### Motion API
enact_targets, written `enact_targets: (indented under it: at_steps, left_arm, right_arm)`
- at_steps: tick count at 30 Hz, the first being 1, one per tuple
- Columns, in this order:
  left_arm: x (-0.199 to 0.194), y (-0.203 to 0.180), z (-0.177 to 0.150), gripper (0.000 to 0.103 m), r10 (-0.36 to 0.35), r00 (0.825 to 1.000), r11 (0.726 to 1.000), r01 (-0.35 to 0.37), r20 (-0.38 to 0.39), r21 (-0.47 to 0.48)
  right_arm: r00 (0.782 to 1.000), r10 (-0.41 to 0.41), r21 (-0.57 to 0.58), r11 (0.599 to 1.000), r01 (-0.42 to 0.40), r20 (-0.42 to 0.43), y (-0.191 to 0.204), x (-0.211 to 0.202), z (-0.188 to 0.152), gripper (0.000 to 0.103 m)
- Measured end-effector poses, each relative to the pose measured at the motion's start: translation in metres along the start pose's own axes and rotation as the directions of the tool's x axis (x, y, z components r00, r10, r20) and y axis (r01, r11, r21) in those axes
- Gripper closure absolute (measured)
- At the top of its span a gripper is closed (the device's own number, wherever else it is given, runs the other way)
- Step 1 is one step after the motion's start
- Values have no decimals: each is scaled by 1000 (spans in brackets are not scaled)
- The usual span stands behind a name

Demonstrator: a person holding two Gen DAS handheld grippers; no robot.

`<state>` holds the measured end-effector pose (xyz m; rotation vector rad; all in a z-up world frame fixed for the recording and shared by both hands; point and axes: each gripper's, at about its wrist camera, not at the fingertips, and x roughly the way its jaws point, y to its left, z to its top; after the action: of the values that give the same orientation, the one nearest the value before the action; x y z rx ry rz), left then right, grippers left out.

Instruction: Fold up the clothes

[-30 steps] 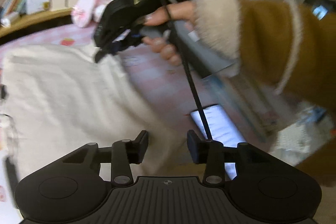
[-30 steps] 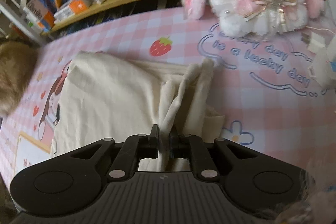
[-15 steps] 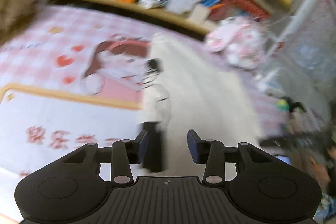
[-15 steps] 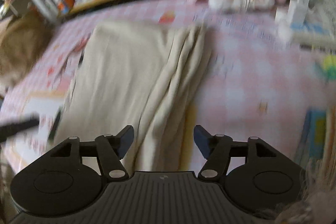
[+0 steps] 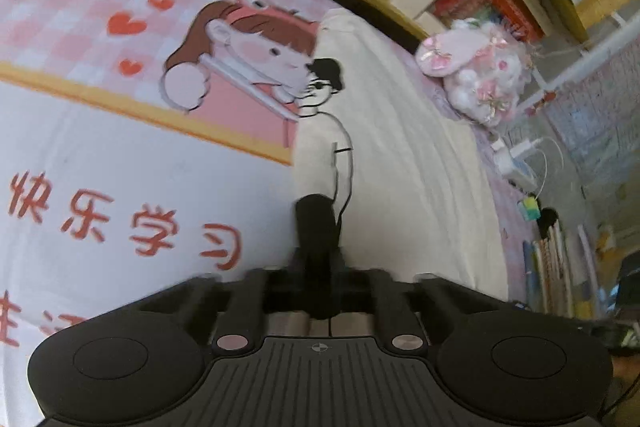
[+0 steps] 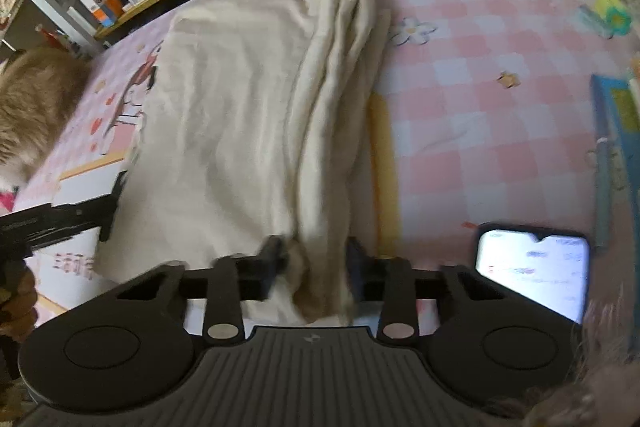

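The left claw (image 5: 318, 267), apart half a second ago, has swung to the cream shirt's (image 5: 420, 163) printed edge and clamped shut on it. The right claw (image 6: 314, 259) let go of the bunched folds, drew back — and is now closing around them again.

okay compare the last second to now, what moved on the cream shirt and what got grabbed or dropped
The right gripper let go of the bunched far end of the cream cotton shirt, pulled back to the near end, and its jaws are closing around the gathered folds there. The left gripper swung over to the printed edge of the shirt and shut on it. The shirt stayed flat on the pink checked tablecloth; the pink and white plush rabbit did not move.
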<state>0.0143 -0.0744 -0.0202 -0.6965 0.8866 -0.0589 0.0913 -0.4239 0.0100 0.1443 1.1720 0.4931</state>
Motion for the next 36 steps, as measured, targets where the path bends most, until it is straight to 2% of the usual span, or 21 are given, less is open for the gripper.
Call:
enact_targets:
  at_steps: [3, 7, 9, 12, 18, 20, 23, 26, 30, 31, 32, 34, 36]
  left_arm:
    - [-23, 9, 8, 100, -22, 998, 1000, 22, 63, -6]
    - [-51, 32, 20, 100, 29, 994, 999, -27, 101, -20]
    - [-62, 49, 19, 100, 63, 993, 998, -60, 102, -36]
    - [-71, 70, 14, 100, 73, 993, 996, -68, 88, -59]
    - [-66, 80, 13, 98, 54, 997, 997, -51, 52, -51]
    - [-65, 79, 16, 93, 49, 998, 999, -49, 35, -15]
    - [-73, 81, 22, 84, 34, 999, 999, -35, 43, 33]
    - [-83, 89, 39, 71, 6, 996, 999, -10, 92, 48]
    - [-83, 98, 69, 63, -15, 986, 1000, 11, 164, 27]
    - [-79, 98, 77, 58, -13, 984, 1000, 9, 176, 22]
    - [-75, 99, 85, 55, -10, 983, 1000, 6, 184, 20]
    - [-65, 100, 99, 48, 6, 981, 1000, -8, 194, 10]
    - [-55, 101, 112, 46, 10, 981, 1000, -11, 193, 1]
  right_arm:
    - [1000, -14, -24, 1000, 14, -8, 14, 4, 0, 81]
    - [999, 28, -80, 996, -31, -36, 46, 16, -3, 83]
    - [997, 51, -111, 992, -56, -52, 64, 23, -5, 83]
    - [995, 64, -159, 984, -75, -70, 91, 34, -9, 83]
    - [996, 64, -116, 991, -71, -64, 93, 38, -3, 82]
    - [997, 57, -95, 994, -62, -56, 89, 37, -2, 80]
    - [998, 36, -69, 997, -39, -43, 87, 35, -5, 71]
    - [1000, 4, -64, 998, -6, -27, 89, 26, -9, 71]
    - [999, -34, -92, 995, 36, 25, 103, 11, -13, 71]
    - [999, -39, -88, 995, 42, 34, 106, 11, -14, 71]
    - [999, -40, -97, 994, 42, 30, 109, 12, -15, 72]
    - [997, -71, -104, 992, 72, 15, 111, 17, -17, 80]
    - [994, -108, -84, 991, 108, 4, 108, 24, -18, 84]
